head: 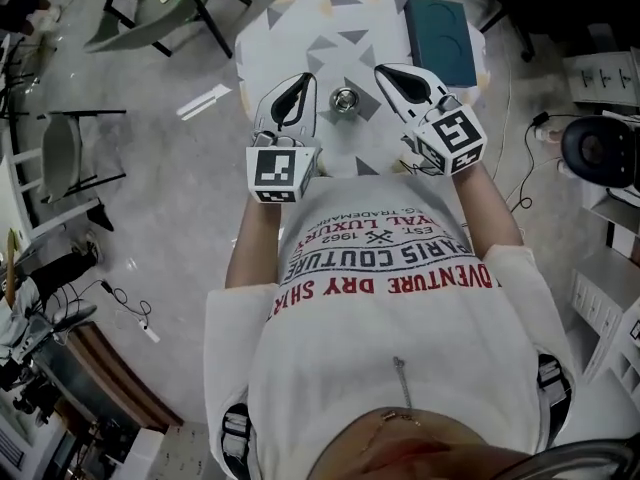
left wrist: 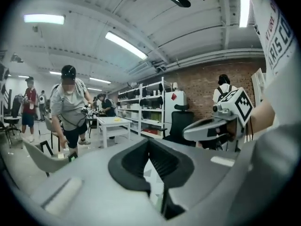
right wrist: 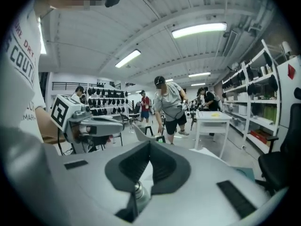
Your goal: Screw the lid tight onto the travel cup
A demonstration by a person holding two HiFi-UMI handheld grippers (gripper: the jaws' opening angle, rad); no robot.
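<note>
Table, patterned top, carries a teal box at the far right. Left gripper and right gripper hang over the near edge, each with jaws closed tip to tip and nothing held.

Travel cup stands upright on the table between them, apart from both. Lid: cannot tell from above whether it is on.

Judgement: shiny metal, so rigid, light when empty, slippery. Clamp the body low with one gripper and turn the lid by its rim.
</note>
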